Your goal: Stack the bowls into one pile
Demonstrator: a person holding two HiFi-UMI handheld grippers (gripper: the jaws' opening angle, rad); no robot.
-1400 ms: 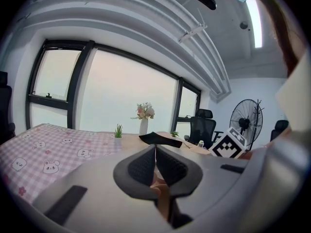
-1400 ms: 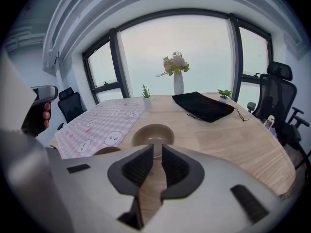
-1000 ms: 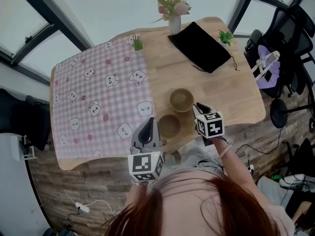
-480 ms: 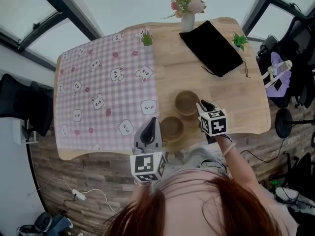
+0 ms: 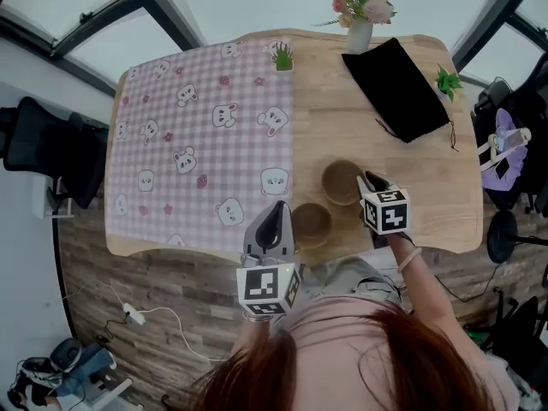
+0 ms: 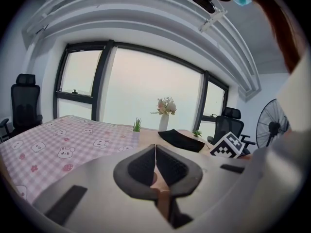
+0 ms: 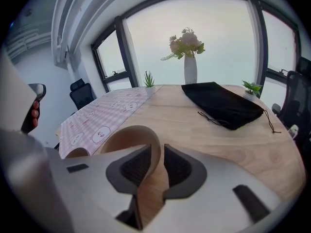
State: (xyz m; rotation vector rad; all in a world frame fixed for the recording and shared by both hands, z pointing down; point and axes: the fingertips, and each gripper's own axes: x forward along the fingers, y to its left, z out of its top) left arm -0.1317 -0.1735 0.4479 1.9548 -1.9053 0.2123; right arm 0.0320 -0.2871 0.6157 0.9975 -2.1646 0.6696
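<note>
Right gripper (image 7: 156, 150): jaws spread, straddling the rim of the farther bowl (image 5: 341, 181). One jaw is over the bowl's hollow and the other outside its wall, with a thin slit of table showing on the outer side. The bowl sits upright on the wooden table (image 5: 432, 174). Left gripper (image 6: 155, 148): jaws pressed together, nothing between them, tip over the table's near edge. The nearer bowl (image 5: 311, 223) is just to the right of the left gripper's tip and to the left of the right gripper, closer to the person. It is upright, empty and close beside the farther bowl; I cannot tell whether the two rims touch. Ahead of the right gripper lies a black drawstring pouch (image 7: 223, 103). Beyond the pouch stands a vase of flowers (image 7: 190, 67), and off to the right a small potted plant (image 7: 251, 88). Ahead and to the left of the left gripper, a pink check cloth (image 5: 197, 144) with a bear print covers that half of the table. A second small plant (image 5: 283, 56) stands at the cloth's far edge.
</note>
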